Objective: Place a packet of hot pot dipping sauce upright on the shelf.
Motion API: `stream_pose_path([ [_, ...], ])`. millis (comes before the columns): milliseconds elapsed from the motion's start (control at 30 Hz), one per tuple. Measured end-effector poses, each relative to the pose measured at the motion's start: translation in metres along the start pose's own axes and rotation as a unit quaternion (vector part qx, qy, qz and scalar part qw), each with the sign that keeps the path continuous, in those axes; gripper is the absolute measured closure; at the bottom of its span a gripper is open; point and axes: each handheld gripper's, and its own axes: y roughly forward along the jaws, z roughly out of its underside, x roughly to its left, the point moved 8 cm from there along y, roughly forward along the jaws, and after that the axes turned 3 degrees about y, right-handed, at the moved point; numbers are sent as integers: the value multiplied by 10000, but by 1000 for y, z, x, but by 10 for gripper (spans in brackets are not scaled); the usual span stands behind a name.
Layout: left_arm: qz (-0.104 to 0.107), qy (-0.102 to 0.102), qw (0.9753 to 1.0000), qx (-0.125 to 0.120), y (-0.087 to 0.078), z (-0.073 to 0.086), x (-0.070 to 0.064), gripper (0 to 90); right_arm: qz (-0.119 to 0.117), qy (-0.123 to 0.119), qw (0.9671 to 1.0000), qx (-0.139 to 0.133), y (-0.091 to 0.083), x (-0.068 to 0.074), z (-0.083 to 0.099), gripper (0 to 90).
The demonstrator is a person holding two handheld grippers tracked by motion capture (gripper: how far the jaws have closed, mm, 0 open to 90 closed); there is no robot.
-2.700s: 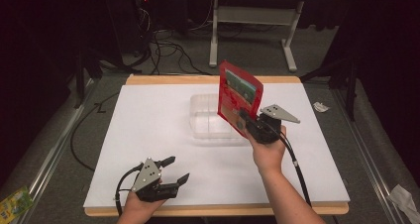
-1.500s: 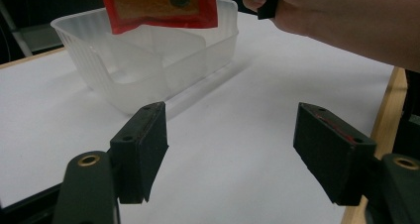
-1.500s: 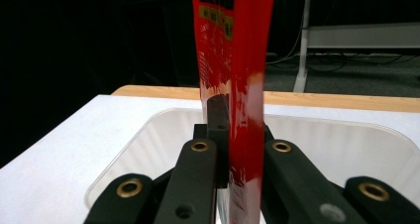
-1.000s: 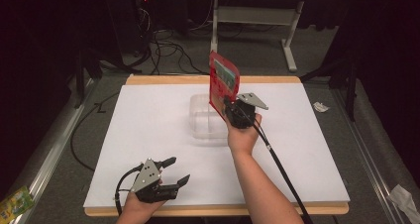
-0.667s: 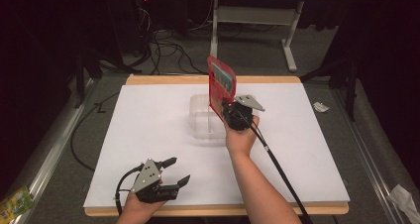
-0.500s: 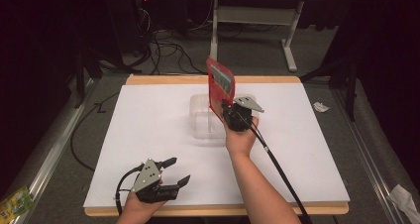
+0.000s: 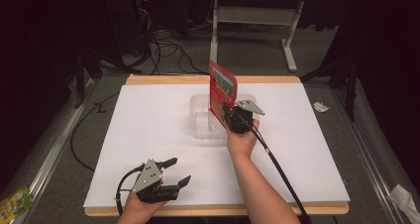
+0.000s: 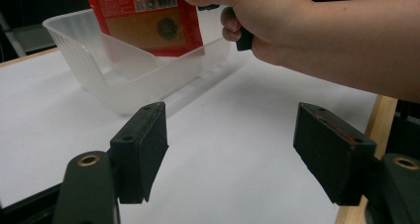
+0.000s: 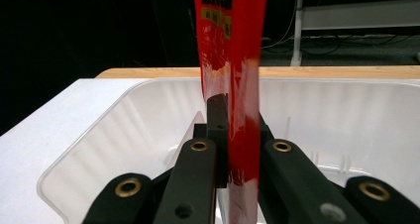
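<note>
Since the earlier frames my right gripper (image 7: 229,116) has swung the flat red plastic packet (image 7: 222,89) from a broad, tilted face-on pose to a nearly edge-on, upright one, and carried it a little left over the clear plastic tub (image 7: 199,116). My left gripper (image 7: 174,171) has stayed where it was, near the front edge of the white-covered wooden table (image 7: 148,120).

My right gripper is clamped on the packet: in the right gripper view its two black jaws press the red film (image 9: 233,85) between them, with the tub's pale inner wall (image 9: 124,135) spreading out behind and below. In the left gripper view the packet's lower edge (image 8: 148,26) hangs inside the tub (image 8: 89,65), below its rim; I cannot tell whether it touches the tub's floor. My right hand (image 8: 257,16) sits just beside the tub's near corner.

My left gripper is released, jaws standing well apart with only bare white table showing between them, and it holds nothing. It lies well apart from the tub, toward my left front corner of the table, its cable looping behind it
</note>
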Motion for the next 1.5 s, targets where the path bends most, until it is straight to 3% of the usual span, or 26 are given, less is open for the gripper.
stream_pose_path([
  [333,16,-5,10000,8,0,0,0,298,-7,-60,9999,144,1,-3,14,870],
  [667,24,-6,10000,22,1,1,0,298,-114,-177,9995,251,1,-3,15,827],
  [1033,30,-1,10000,39,2,1,0,298,-368,-342,9979,420,-5,-1,9,583],
  [1233,50,5,10000,66,2,2,-1,297,-647,-377,9953,619,-11,1,6,414],
  [1500,52,12,10000,74,3,2,-1,297,-716,-502,9942,624,-23,3,1,216],
])
